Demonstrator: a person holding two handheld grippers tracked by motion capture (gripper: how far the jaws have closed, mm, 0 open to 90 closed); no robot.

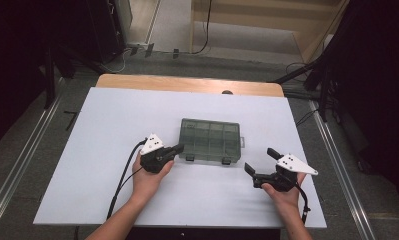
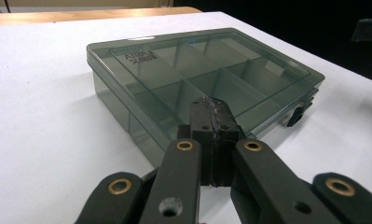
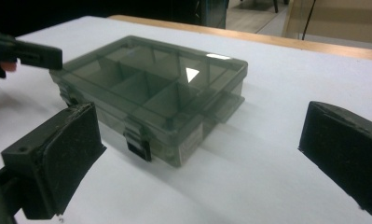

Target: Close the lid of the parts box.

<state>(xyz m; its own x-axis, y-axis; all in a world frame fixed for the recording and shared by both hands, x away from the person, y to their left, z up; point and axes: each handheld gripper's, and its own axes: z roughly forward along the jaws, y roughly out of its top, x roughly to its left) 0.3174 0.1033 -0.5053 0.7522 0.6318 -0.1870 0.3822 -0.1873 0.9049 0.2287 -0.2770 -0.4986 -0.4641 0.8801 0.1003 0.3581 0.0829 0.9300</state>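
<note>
A closed smoky compartment box (image 1: pixel 210 141) sits on the white tabletop (image 1: pixel 112 130). The left gripper (image 1: pixel 180 148), jaws pressed together, touches its near left corner. The right gripper (image 1: pixel 259 161) hovers nearby, jaws spread, nothing between them.

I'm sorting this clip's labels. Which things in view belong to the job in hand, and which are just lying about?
In the job:
- compartment box, lid shut
- left gripper, shut, at the box's corner
- right gripper, open, beside the box

Lying about:
- white table top
- floor cables beyond the table

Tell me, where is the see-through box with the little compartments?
In the high view, the compartment box lies closed near the middle of the white table, between the left gripper at its near-left corner and the right gripper.
</note>
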